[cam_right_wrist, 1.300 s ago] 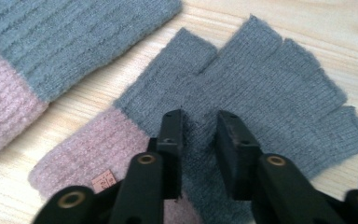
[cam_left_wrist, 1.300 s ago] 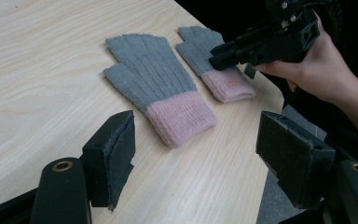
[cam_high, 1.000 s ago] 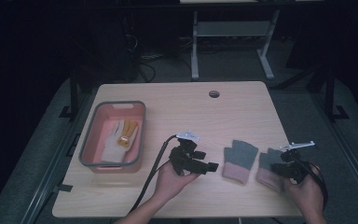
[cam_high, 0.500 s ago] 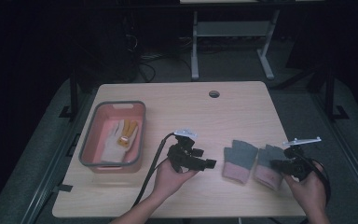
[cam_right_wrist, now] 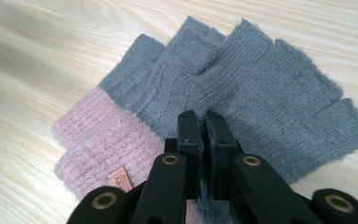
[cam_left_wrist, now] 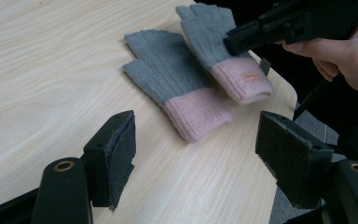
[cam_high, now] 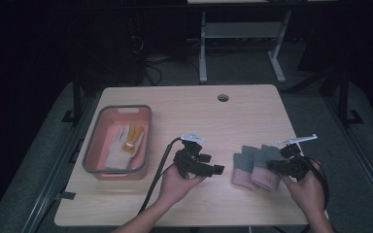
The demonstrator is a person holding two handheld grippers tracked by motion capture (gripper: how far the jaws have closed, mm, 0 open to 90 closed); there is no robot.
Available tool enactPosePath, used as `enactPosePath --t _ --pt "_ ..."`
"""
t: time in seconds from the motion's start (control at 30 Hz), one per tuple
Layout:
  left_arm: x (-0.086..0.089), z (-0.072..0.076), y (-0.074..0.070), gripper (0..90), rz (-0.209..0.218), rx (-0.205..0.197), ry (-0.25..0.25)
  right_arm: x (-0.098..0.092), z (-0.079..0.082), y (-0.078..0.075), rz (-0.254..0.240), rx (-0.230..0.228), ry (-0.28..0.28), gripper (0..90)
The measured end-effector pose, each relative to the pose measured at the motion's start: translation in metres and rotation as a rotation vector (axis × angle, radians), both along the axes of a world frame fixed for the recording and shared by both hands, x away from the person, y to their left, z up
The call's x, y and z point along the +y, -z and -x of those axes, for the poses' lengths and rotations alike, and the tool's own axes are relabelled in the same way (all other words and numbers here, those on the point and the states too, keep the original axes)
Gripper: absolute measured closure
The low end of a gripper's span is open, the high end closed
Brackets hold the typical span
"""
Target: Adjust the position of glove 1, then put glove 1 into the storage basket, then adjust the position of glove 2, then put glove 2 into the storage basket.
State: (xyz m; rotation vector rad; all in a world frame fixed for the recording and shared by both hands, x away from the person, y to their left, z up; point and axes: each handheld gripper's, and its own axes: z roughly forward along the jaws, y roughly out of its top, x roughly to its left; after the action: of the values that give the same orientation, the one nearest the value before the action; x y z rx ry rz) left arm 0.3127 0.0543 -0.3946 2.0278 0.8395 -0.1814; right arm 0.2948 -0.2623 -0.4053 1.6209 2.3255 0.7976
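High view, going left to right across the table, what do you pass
Pink bin holding a glove → left gripper, jaws open → grey and pink gloves → right gripper, shut on the glove nearer it.

- You are looking at two fingerless knit gloves, grey with pink cuffs, lying at the near right of the table.
- The left glove [cam_high: 243, 170] is lying flat, cuff toward you, finger stubs pointing away.
- The right glove [cam_high: 266, 171], bearing a small tag on its cuff, is resting beside it and partly overlapping it.
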Motion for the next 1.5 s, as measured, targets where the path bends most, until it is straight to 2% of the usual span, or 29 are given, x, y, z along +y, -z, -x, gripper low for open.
enactPosePath --t 0.23,1.0,1.13,1.37,1.5 --pt "0.001 0.002 0.0 28.7 -0.005 -0.005 0.007 0.009 -0.006 -0.002 -0.007 -0.009 -0.014 86.6" --pt "0.005 0.002 0.001 28.4 -0.01 -0.01 0.002 0.038 -0.022 0.0 -0.009 0.018 -0.038 86.3" --pt "0.004 0.001 0.003 28.4 -0.014 -0.006 0.006 0.041 -0.025 0.003 -0.015 0.036 -0.027 86.1" --pt "0.001 0.001 0.009 28.5 -0.014 0.01 0.006 0.047 -0.028 0.014 -0.008 0.057 -0.044 85.6" --pt "-0.004 0.0 0.013 28.5 -0.016 0.024 0.007 0.048 -0.029 0.02 -0.026 0.072 -0.045 80.8"
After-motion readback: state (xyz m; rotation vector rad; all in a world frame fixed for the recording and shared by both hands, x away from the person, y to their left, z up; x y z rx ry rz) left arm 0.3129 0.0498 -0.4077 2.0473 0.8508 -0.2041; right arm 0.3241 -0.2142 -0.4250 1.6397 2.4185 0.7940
